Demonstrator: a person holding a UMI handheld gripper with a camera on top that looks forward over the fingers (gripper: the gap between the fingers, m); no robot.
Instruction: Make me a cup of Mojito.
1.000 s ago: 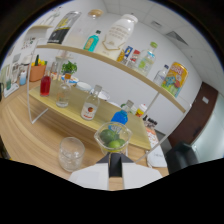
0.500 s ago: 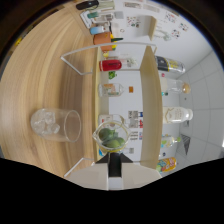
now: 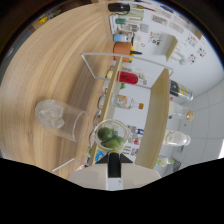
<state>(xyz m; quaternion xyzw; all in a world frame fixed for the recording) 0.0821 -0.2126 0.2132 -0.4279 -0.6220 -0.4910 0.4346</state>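
Viewing: camera rolled hard; tabletop (image 3: 45, 75) filled the side.
Gripper (image 3: 113, 167): fingers closed on the stem of a glass jar (image 3: 109, 136) of lime pieces (image 3: 110, 138).
Jar axis: ran straight ahead from the fingers, mouth forward.
Ice glass (image 3: 62, 118): just beside the jar, on the tabletop.
Shelf (image 3: 152, 110): beyond, bottles along it.

**Tight ahead, open wood to one side**

Just ahead of your fingers stood a glass bowl of limes (image 3: 111, 137), blocking the straight path. Just beside it lay a clear glass with ice (image 3: 61, 117), narrowing the gap. Beyond them a crowded shelf (image 3: 159, 107) with a red bottle (image 3: 128, 78) closed the way. The bare desk (image 3: 55, 60) past the glass gave you free room.
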